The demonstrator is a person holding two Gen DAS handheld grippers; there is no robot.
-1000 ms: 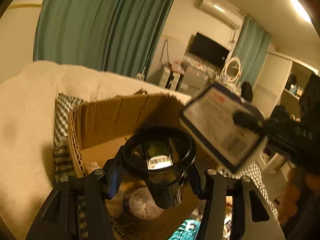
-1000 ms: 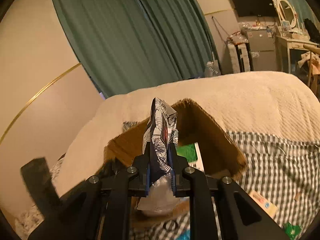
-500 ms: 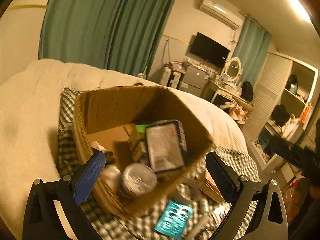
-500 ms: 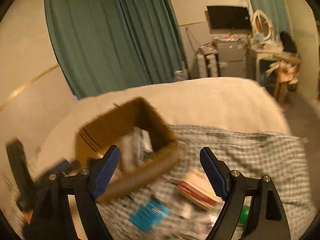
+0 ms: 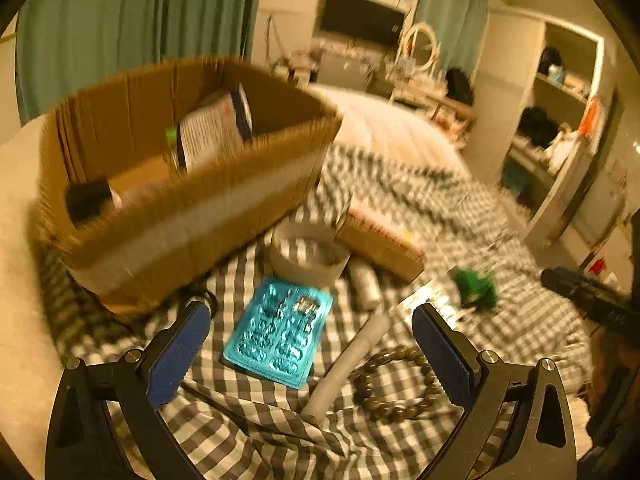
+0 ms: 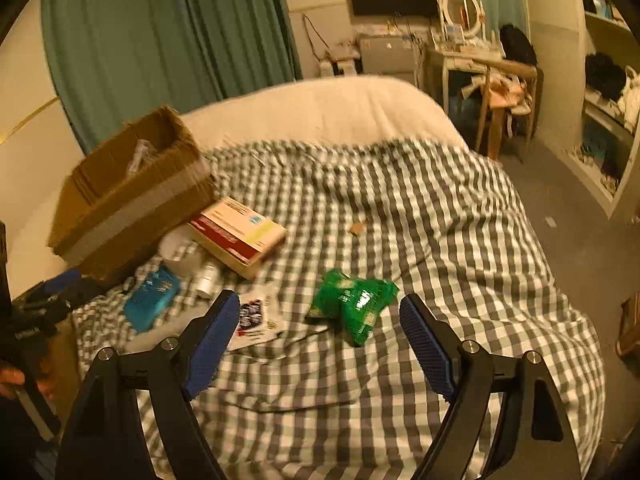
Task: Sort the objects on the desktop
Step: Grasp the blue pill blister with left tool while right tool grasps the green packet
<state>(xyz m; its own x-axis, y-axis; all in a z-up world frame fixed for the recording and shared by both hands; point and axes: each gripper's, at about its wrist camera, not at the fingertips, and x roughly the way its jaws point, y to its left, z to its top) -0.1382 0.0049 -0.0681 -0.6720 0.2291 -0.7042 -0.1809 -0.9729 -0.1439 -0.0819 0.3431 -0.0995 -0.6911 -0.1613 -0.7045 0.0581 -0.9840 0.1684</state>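
Bed under a checked blanket, cardboard box of sorted items at its left, flat carton beside the box, green packet before my right claw, teal blister pack and bead bracelet between my left claw fingers, both claws released and empty.

No print is legible; lettering on the flat box is blurred.

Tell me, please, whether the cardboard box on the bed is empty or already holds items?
It holds items. In the left wrist view, the cardboard box is open-topped, with a printed packet standing inside and a dark object in its near corner.
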